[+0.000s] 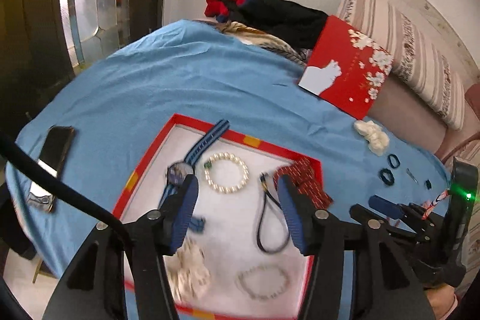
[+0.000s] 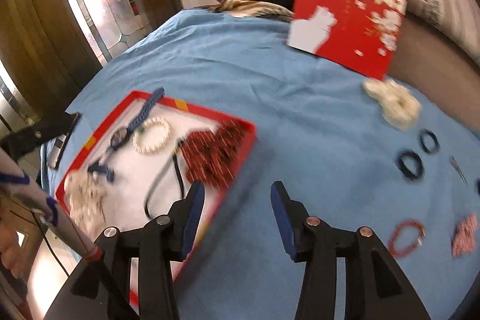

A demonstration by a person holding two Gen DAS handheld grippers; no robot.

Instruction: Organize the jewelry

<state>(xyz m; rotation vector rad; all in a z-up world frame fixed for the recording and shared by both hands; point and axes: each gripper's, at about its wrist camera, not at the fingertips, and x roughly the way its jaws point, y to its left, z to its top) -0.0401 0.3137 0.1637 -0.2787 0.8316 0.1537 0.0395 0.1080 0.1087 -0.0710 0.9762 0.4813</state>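
A red-rimmed box tray with a white floor lies on the blue cloth. In it are a blue-strap watch, a pearl bracelet, a black cord, a red patterned scrunchie, a cream scrunchie and a pale bead bracelet. My left gripper is open and empty above the tray. My right gripper is open and empty over the cloth beside the tray's right edge. Loose on the cloth are a cream scrunchie, two dark hair ties, a red bead bracelet and a red patterned piece.
The red box lid leans against the sofa at the back right. A phone lies at the cloth's left edge. A pile of clothes sits at the far end. A thin metal clip lies near the hair ties.
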